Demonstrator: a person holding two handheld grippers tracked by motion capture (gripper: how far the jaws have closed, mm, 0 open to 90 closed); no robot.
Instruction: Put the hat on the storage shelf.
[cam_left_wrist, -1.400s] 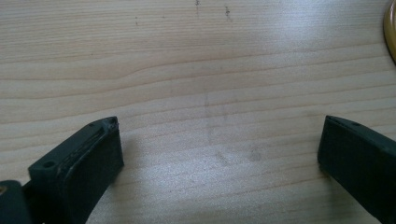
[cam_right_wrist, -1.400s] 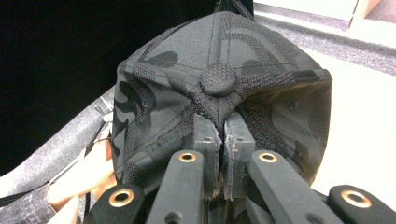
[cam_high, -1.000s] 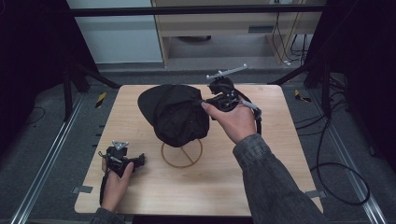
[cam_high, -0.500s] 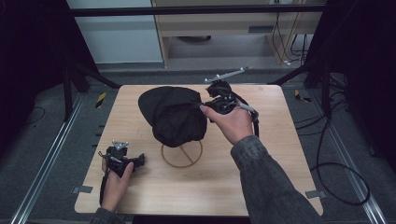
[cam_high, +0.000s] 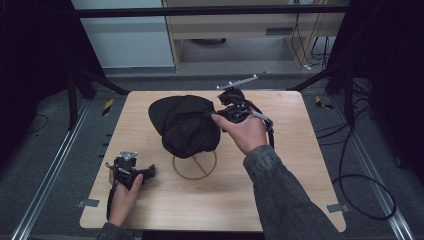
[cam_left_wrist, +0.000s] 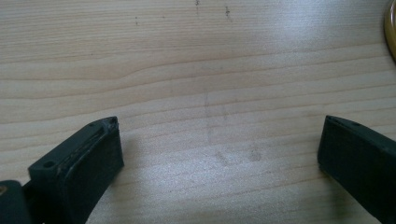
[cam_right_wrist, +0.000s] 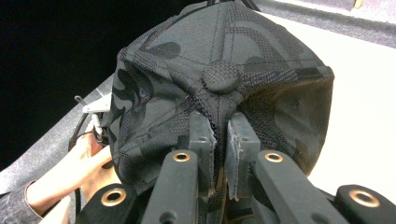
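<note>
Right gripper (cam_high: 226, 114) clamped on a fold of the black mesh-and-fabric baseball cap (cam_high: 187, 125) w/ top button, jaws pinched nearly together on crown cloth just below the button (cam_right_wrist: 220, 75) per right gripper view. Cap held off the light wooden tabletop (cam_high: 280, 165), hanging above the thin round wooden ring stand (cam_high: 194, 165) w/ crossed spokes; brim pointing toward far-left corner, crown sagging toward the ring. Compared w/ a sec ago: hardly any shift, cap maybe nudged slightly, same height, same spot over the ring, grip unchanged. Meaning, prob.: lift phase done or paused, cap hovering at the target rather than travelling; next step likely lowering or draping onto the stand, or repositioning the pinch first. Whether cap bottom touches the ring: can't tell from high view, dark cloth hides the gap. Left gripper (cam_high: 127, 172) parked low at near-left part of table, well apart from cap, same place as before; jaws wide apart around nothing, bare wood grain between them in left gripper view, sliver of ring edge (cam_left_wrist: 391, 28) at top-right corner there. Left hand (cam_high: 122, 197) idle, so no two-handed support yet. Risk, as a guess: single-point pinch on soft crown lets the cap swing or fold, making centred placement over the ring fiddly; second gripper at the brim prob. helpful.
</note>
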